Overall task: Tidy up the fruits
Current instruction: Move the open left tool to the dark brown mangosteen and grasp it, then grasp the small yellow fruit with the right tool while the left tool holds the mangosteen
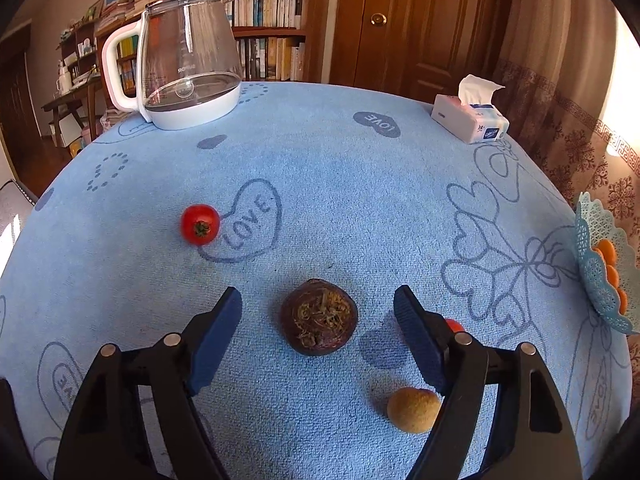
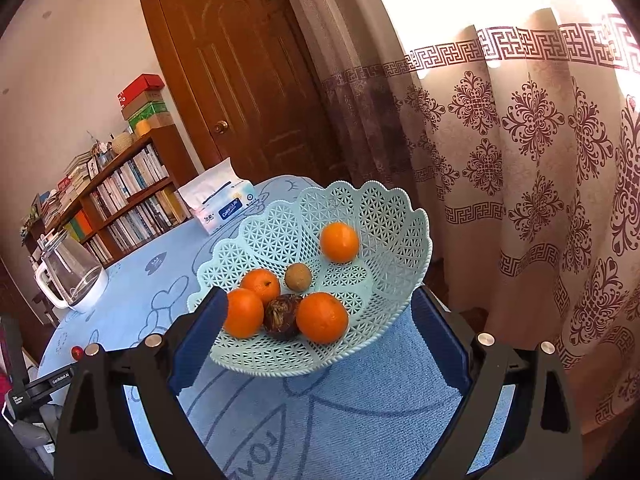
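Round table [image 1: 340, 168] under a blue towel cloth printed with hearts and "LOVE". Door [image 1: 416, 20], bookshelf [image 1: 272, 28] and patterned curtain [image 2: 520, 140] behind.

Glass kettle [image 1: 188, 60] with white handle and base at the far left edge; tissue pack [image 1: 472, 120] at the far right edge.

Pale blue lattice basket [image 2: 384, 216] near the curtain-side edge of the table, seen whole from the right wrist, only as a sliver at the right border from the left wrist. Inside it: four oranges [image 2: 322, 316], three bunched at the near side and one apart toward the far wall; a dark brown fruit [image 2: 282, 316] wedged between two near oranges; a small tan fruit [image 2: 298, 277] near the middle.

Right tool [image 2: 318, 332] spread wide, nothing pinched, near rim of the basket between the blue pads [image 2: 200, 340], no contact to be seen.

Left tool [image 1: 318, 340] also spread, tilted down over the cloth, pads [image 1: 218, 340] either side of a second dark brown fruit [image 1: 319, 317] and clear of it; fruit resting on the cloth, fibrous end up.

Loose on the cloth: red tomato [image 1: 200, 225] beside a "LOVE" heart, well left of the brown fruit; tan ball-like fruit [image 1: 412, 410] near the right finger; a red scrap [image 1: 454, 325] peeking from behind that finger, too hidden to identify.
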`<action>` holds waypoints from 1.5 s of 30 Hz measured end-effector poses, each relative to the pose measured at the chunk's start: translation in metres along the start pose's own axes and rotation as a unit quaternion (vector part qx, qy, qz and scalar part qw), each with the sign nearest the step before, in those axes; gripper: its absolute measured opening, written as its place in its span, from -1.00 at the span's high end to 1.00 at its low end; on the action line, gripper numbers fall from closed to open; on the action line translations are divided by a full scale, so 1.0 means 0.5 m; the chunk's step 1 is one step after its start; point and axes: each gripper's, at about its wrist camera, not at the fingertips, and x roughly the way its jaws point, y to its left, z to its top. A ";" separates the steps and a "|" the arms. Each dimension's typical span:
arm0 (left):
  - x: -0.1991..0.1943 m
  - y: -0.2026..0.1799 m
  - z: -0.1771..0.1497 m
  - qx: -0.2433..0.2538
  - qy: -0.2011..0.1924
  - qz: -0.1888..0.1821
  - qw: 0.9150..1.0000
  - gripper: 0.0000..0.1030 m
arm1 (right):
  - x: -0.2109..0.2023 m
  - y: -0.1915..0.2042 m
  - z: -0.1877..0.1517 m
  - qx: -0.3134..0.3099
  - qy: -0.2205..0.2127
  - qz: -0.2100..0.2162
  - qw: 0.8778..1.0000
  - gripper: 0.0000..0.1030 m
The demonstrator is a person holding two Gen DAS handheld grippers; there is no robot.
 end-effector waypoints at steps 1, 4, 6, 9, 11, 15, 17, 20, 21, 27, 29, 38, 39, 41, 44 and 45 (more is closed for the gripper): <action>0.001 0.000 -0.001 0.001 0.001 -0.001 1.000 -0.47 | 0.000 0.000 0.000 0.000 0.000 0.000 1.000 -0.83; 0.008 -0.002 -0.002 0.003 0.009 -0.003 1.000 -0.36 | 0.000 0.001 0.000 0.001 0.001 0.001 1.000 -0.83; 0.015 0.000 -0.003 0.001 0.016 -0.003 1.000 -0.20 | 0.000 0.001 0.000 0.001 0.001 0.001 1.000 -0.83; 0.023 0.004 -0.004 -0.004 0.027 -0.003 1.000 -0.02 | -0.001 0.001 -0.001 0.000 0.001 0.001 1.000 -0.83; 0.025 0.005 -0.005 -0.006 0.029 -0.002 1.000 0.01 | -0.001 0.002 -0.001 0.000 0.001 0.002 1.000 -0.83; 0.026 0.003 -0.005 -0.003 0.028 -0.001 1.000 0.18 | -0.001 0.002 -0.001 0.000 0.001 0.002 1.000 -0.83; 0.024 0.000 -0.006 0.002 0.026 -0.001 1.000 0.19 | -0.001 0.002 -0.001 0.000 0.001 0.002 1.000 -0.83; 0.023 0.000 -0.006 0.001 0.024 -0.001 1.000 0.19 | -0.001 0.002 -0.001 0.000 0.001 0.002 1.000 -0.83; 0.022 0.001 -0.006 0.000 0.024 -0.001 1.000 0.19 | -0.001 0.002 -0.001 0.000 0.001 0.002 1.000 -0.83; 0.015 0.003 -0.006 -0.003 0.015 0.001 1.000 0.19 | -0.001 0.002 -0.001 0.000 0.001 0.002 1.000 -0.83; 0.012 0.004 -0.006 -0.005 0.012 0.002 1.000 0.19 | -0.001 0.002 -0.001 -0.001 0.001 0.002 1.000 -0.83; -0.012 0.025 -0.005 -0.027 -0.006 0.014 1.000 0.19 | -0.002 0.010 -0.003 -0.005 -0.001 0.000 1.000 -0.83; -0.015 0.029 -0.006 -0.029 -0.008 0.014 0.999 0.19 | -0.002 0.010 -0.003 -0.005 -0.001 0.000 1.000 -0.83; -0.021 0.035 -0.006 -0.032 -0.012 0.014 0.999 0.19 | -0.004 0.010 -0.002 -0.007 -0.004 -0.001 1.000 -0.83; -0.030 0.045 -0.008 -0.038 -0.017 0.014 0.999 0.19 | -0.008 0.014 -0.002 -0.014 -0.009 -0.006 1.000 -0.83; -0.034 0.049 -0.009 -0.039 -0.019 0.015 0.999 0.19 | -0.010 0.016 -0.002 -0.019 -0.011 -0.008 1.000 -0.83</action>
